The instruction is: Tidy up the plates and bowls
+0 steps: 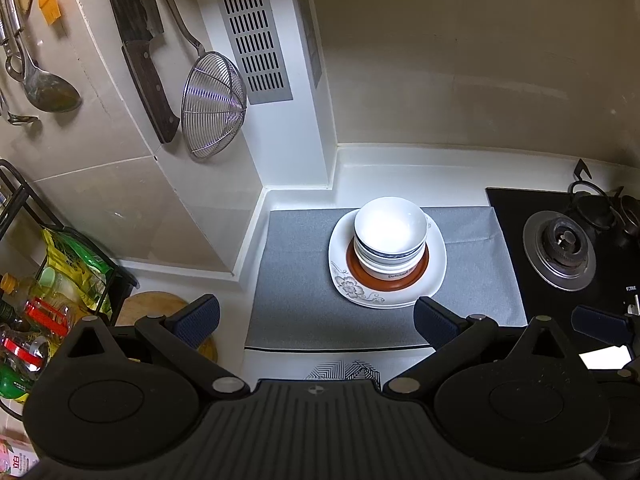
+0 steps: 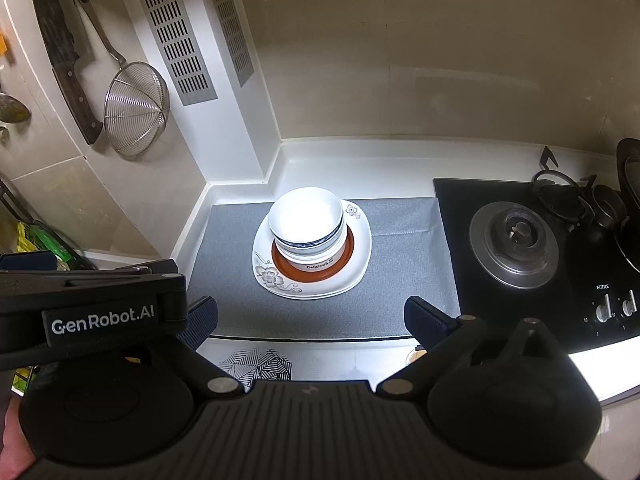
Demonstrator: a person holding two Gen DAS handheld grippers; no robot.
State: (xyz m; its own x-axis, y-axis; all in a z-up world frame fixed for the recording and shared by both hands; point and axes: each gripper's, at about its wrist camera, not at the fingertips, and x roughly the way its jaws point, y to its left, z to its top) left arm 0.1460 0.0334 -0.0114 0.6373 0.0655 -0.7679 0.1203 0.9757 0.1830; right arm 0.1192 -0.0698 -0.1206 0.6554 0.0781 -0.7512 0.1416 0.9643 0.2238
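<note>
Fingers (image 1: 200, 316) spread; stove (image 1: 560, 248) beside bowl stack (image 1: 390, 236).

Glossy white ceramic bowls (image 1: 390, 232) sat on a glazed floral plate (image 1: 352, 284) over a matt grey cloth mat (image 1: 296, 280), beside a glossy black glass hob (image 2: 480, 288), with a wire-metal strainer (image 1: 214, 104) far left

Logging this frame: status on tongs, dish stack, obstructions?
Left tongs open, empty. Right tongs open, empty. Bowls nested on brown saucer on floral plate, grey mat. Nothing between tongs and stack.
</note>
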